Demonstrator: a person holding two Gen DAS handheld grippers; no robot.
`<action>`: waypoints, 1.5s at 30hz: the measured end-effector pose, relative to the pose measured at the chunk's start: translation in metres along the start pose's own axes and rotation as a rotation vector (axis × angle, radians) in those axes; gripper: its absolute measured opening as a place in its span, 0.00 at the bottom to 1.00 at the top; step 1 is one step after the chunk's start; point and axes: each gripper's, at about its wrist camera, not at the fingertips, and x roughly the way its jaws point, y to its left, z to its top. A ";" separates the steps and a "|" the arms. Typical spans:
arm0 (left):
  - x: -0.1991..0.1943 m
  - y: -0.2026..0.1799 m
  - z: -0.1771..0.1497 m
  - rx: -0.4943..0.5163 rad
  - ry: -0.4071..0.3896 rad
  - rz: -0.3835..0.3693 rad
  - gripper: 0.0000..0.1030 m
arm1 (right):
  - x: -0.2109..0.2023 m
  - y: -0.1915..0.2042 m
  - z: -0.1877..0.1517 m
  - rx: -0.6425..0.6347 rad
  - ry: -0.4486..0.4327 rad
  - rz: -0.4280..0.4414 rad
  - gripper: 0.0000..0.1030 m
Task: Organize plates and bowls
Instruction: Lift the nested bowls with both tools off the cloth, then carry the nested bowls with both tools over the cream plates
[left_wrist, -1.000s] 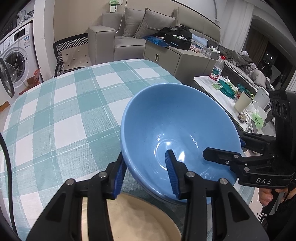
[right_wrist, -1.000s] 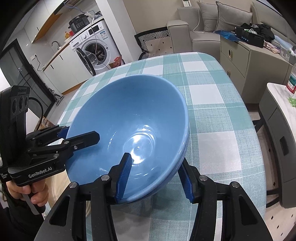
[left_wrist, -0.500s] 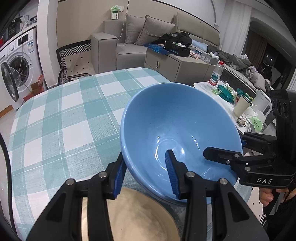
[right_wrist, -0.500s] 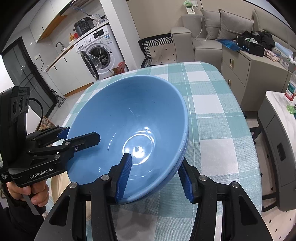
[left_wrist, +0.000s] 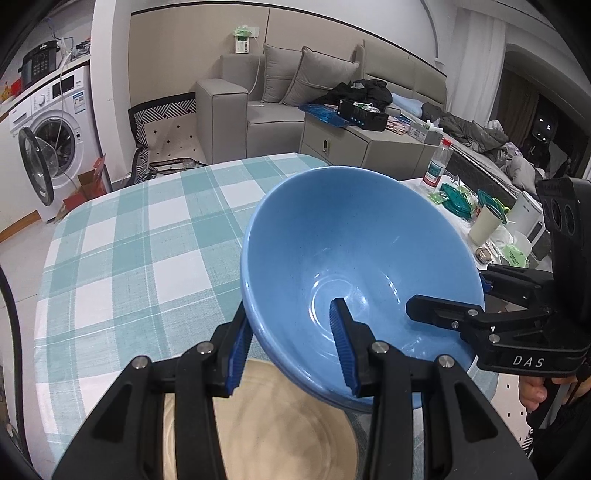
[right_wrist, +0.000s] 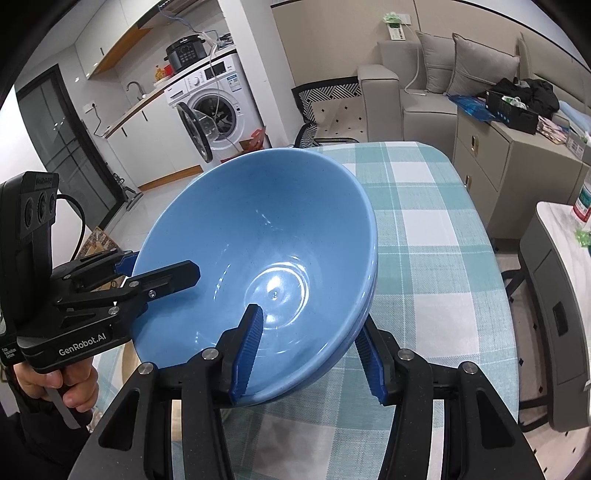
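Both jaws are clamping the rim of the blue bowl (left_wrist: 354, 266) from opposite sides, each part closed with one pad inside the bowl and the other against its outer wall. The left gripper (left_wrist: 291, 354) is biting the near-left edge in its own view, while the right gripper (right_wrist: 306, 350) is taking the opposite edge; in each wrist view the other gripper is showing across the bowl. A double line at the lip suggests a second blue bowl is nested underneath, so the jaws are probably pinching two walls at once, though I cannot tell for sure.

The bowl is hanging tilted in the air above the checked bench (left_wrist: 140, 251), clear of the cloth, with a beige plate (left_wrist: 273, 424) lying directly below the left jaws. Gripping at two opposed points is sharing the weight and keeping a wide, smooth bowl from swinging or slipping out. Judging by the task, it is likely being carried to a stacking place.
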 end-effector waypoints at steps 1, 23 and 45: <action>-0.003 0.002 0.000 -0.002 -0.003 0.005 0.39 | 0.000 0.002 0.001 -0.005 0.000 0.002 0.50; -0.067 0.051 -0.032 -0.090 -0.055 0.127 0.39 | 0.006 0.086 0.010 -0.171 0.025 0.087 0.50; -0.082 0.065 -0.077 -0.153 -0.034 0.179 0.39 | 0.022 0.118 -0.018 -0.223 0.083 0.143 0.50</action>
